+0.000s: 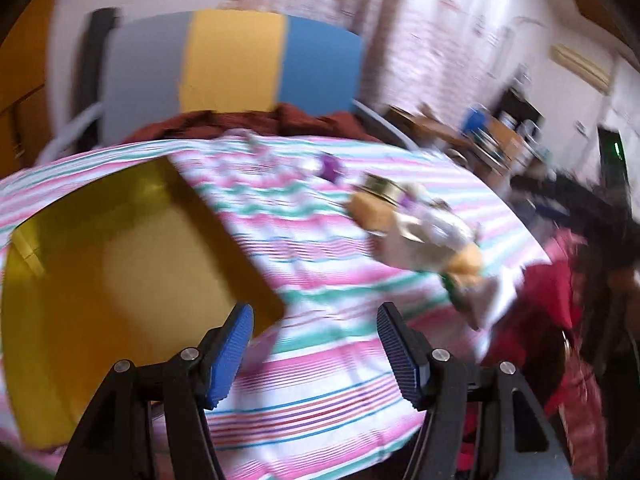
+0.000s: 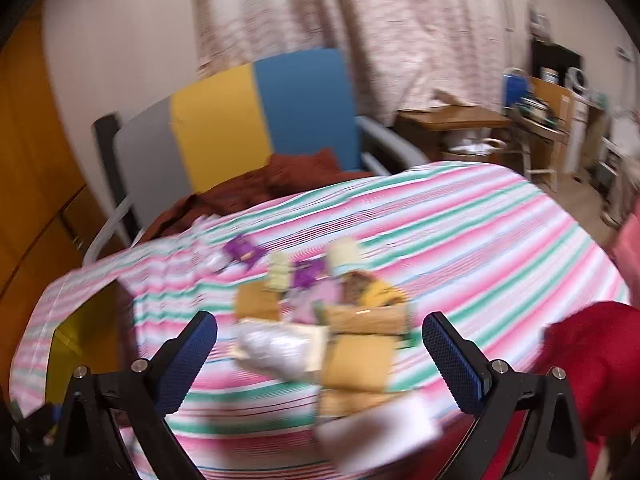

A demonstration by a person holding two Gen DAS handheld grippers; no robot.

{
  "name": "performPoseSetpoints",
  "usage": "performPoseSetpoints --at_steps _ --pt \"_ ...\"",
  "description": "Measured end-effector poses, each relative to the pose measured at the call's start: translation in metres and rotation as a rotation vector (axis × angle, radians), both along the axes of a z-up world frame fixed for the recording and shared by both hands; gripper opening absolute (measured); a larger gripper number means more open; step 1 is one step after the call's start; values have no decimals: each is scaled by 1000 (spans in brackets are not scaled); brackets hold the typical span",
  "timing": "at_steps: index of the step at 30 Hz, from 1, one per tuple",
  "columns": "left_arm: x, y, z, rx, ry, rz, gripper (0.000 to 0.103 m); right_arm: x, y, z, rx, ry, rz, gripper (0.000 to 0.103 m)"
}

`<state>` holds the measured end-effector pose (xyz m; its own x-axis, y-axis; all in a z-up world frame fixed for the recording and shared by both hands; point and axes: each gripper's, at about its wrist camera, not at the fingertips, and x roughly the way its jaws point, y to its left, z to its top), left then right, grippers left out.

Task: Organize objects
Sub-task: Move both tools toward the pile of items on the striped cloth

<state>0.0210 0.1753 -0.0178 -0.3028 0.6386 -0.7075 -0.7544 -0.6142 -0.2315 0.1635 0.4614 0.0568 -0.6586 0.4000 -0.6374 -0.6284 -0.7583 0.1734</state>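
Blurred snack packets (image 2: 320,332) by yellow tray (image 1: 120,264); no legible txt.

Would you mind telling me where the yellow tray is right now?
The yellow tray lies on the striped cloth at the left of the left wrist view, its near corner beside the left tongs, apart from the packet pile.

Both views blurred by motion. Bed covered in a pink, green and white striped sheet (image 2: 460,240). Headboard (image 2: 240,120) in three panels: grey, yellow, blue. Rust-brown blanket (image 2: 280,180) bunched at its foot. Pale wall behind, hung with light patterned curtains (image 2: 400,40). Orange-brown wooden cabinet (image 2: 32,160) at left. Wooden desk (image 2: 448,120) at right, cluttered shelves beyond it. Possibly an air-conditioning unit (image 1: 580,65) high on the wall.
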Motion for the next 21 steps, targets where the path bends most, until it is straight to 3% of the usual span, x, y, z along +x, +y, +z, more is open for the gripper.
performPoseSetpoints --at_steps 5,8,15,21 --pt "17 56 -8 -26 -66 -174 65 30 29 7 -5 17 -77 103" --pt "36 86 -9 -33 -59 -278 65 43 39 6 -17 13 -102 103" --pt "82 144 -7 -55 83 -542 65 56 52 -1 -43 3 -117 103" --pt "111 182 -25 -143 227 -744 65 60 56 -8 -63 7 -105 103"
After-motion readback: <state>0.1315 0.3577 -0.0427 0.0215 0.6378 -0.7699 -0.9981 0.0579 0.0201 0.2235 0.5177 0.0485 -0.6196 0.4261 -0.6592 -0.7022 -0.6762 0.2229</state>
